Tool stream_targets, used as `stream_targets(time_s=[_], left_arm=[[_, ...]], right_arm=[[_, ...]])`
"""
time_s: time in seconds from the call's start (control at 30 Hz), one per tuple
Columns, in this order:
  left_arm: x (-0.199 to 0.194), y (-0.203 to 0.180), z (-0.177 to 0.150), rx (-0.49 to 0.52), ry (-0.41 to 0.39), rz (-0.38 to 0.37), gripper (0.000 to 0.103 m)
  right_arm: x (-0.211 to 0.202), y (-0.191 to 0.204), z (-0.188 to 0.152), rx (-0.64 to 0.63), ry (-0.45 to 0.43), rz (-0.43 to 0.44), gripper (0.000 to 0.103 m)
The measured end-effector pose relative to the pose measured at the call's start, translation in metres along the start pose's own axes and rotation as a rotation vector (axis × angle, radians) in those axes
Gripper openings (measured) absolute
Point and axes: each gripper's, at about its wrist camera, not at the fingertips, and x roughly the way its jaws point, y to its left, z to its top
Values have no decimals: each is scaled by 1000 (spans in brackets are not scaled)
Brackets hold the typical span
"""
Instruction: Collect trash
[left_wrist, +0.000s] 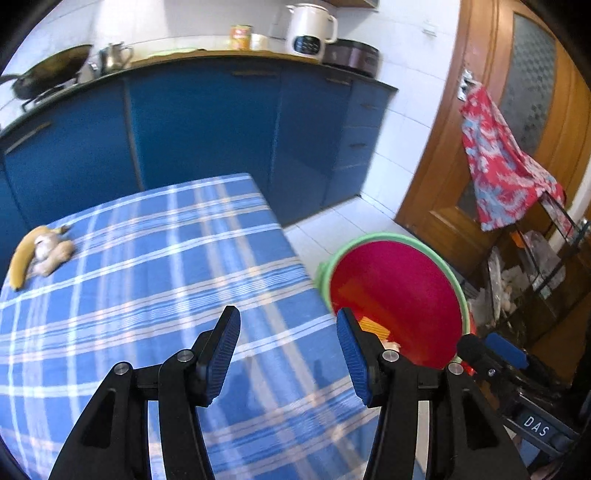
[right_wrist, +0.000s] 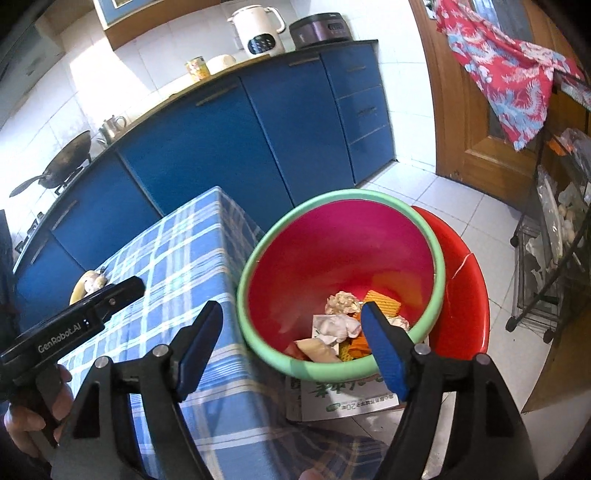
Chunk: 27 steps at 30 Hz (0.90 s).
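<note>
We find the left gripper (left_wrist: 288, 347) over the checked tablecloth (left_wrist: 155, 280), fingers apart with nothing between them. The right gripper (right_wrist: 291, 343) hangs over the red bin (right_wrist: 343, 251), fingers spread wide and empty. Crumpled paper and wrappers (right_wrist: 343, 321) lie in the bin's bottom. At ten o'clock, far across the cloth, a banana peel and scraps (left_wrist: 38, 254) remain.

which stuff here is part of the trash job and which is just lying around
Job: bin with trash inside; banana peel and scraps on the table.

Lying about: wok, kettle, can, red cloth, red basin.
</note>
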Motion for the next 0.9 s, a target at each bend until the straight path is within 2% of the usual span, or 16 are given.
stream_targets(time_s=[0.23,0.4,0.53,0.7,0.9], left_arm=[[-32,31,-13,-67,-18,46,56],[-57,53,-24,-110,-43,87,56],[-73,69,-34,-140,-59,125,60],[-89,85,-44,-169,-77,152,65],[-100,103,-59,-207,-93,177,65]], right_arm=[[-17,28,-8,-53,-19,33,78],[-26,50,-17,-89,-25,69,82],[-33,71,-27,-127,-25,98,82],[-41,93,-38,-158,-27,124,82],[-48,109,-53,-174,-33,127,82]])
